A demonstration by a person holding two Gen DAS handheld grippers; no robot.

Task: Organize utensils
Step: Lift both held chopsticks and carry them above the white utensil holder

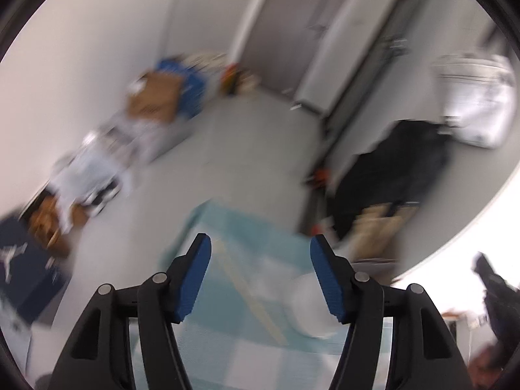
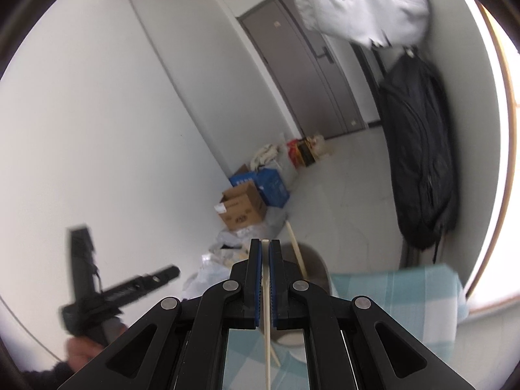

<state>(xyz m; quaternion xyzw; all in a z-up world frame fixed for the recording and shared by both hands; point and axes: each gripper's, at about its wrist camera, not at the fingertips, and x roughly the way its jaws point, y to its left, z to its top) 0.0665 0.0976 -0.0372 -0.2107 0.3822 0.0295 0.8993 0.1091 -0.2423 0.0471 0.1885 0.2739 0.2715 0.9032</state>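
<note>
My right gripper (image 2: 265, 243) is shut on a pale chopstick (image 2: 267, 351) that runs down between the blue pads, above a grey cup (image 2: 317, 263). A second chopstick (image 2: 297, 250) leans in that cup. My left gripper (image 1: 260, 253) is open and empty above the teal checked cloth (image 1: 247, 227); a pale chopstick (image 1: 247, 289) and a white round dish (image 1: 308, 305) lie blurred below it. The left gripper also shows at the left of the right wrist view (image 2: 97, 289), held by a hand.
The teal cloth covers the table (image 2: 406, 295). Cardboard and blue boxes (image 2: 253, 198) and bags sit on the floor by the white wall. A black backpack (image 2: 419, 169) and a white garment (image 2: 364, 0) hang at the right. A grey door (image 2: 302, 65) stands behind.
</note>
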